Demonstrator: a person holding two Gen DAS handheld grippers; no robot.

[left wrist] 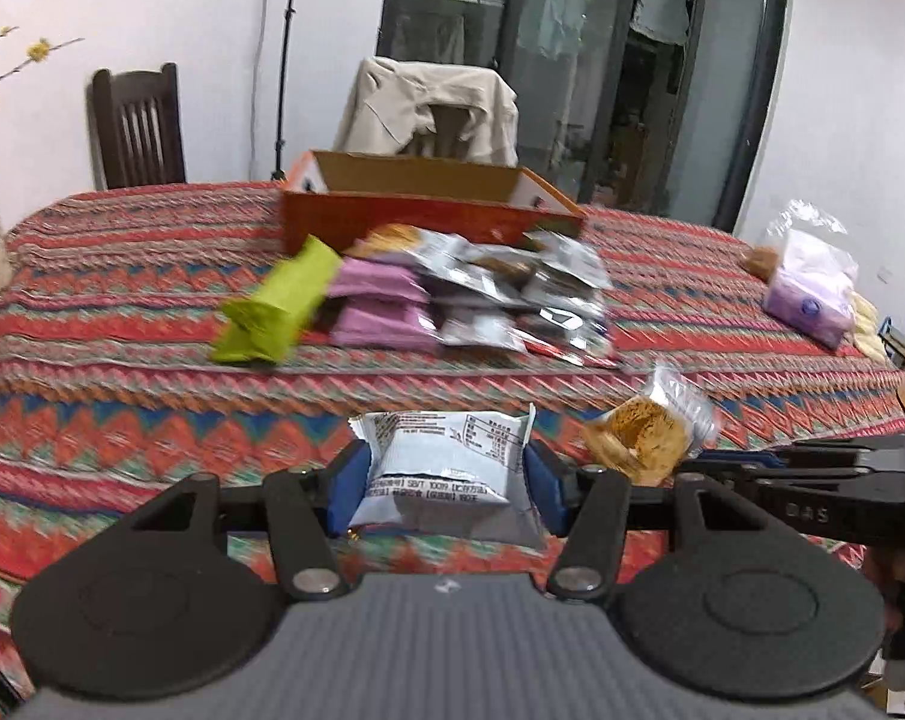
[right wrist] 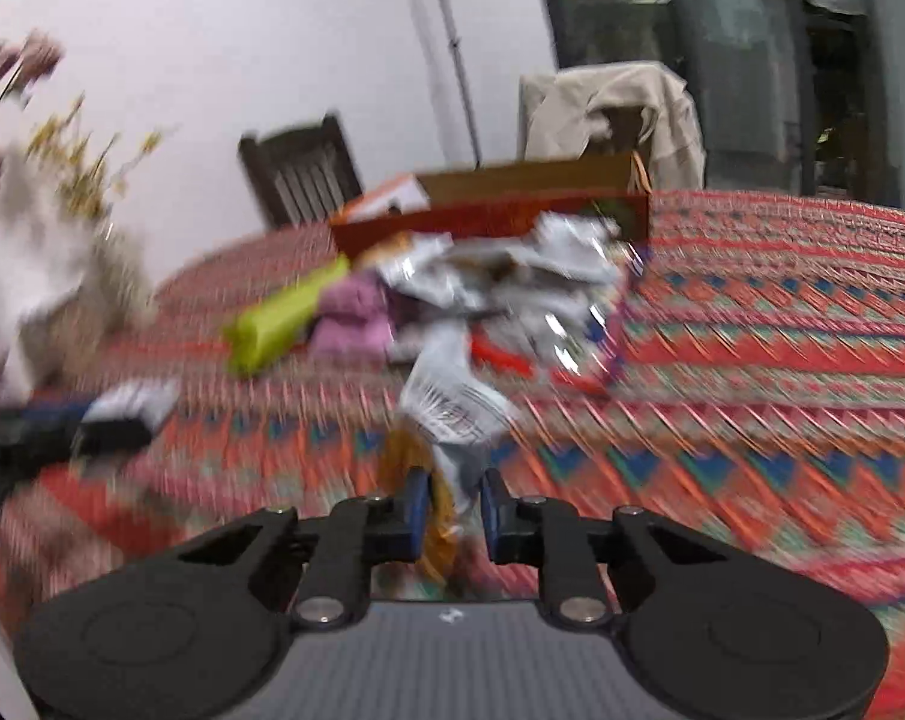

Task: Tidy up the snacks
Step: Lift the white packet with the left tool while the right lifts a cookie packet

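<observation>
Both claws carry packets: left claw point(left wrist: 446, 480) grips a white packet point(left wrist: 443, 459), right claw point(right wrist: 452, 510) a clear-wrapped cake point(right wrist: 446, 420); the box point(left wrist: 428, 210) lies straight ahead, beyond the pile.

1. Left wrist view: low over the red zigzag-patterned tablecloth point(left wrist: 122, 312), looking forward along its fingers toward the open orange cardboard box point(left wrist: 428, 210).
2. Right wrist view: similarly low, tilted, heavily motion-blurred, facing the same box point(right wrist: 494, 210) from further right.
3. Shared: box, lime-green wrapped packet point(left wrist: 278, 306) point(right wrist: 278, 318), dark wooden chair point(left wrist: 137, 129) point(right wrist: 299, 171) beyond.
</observation>
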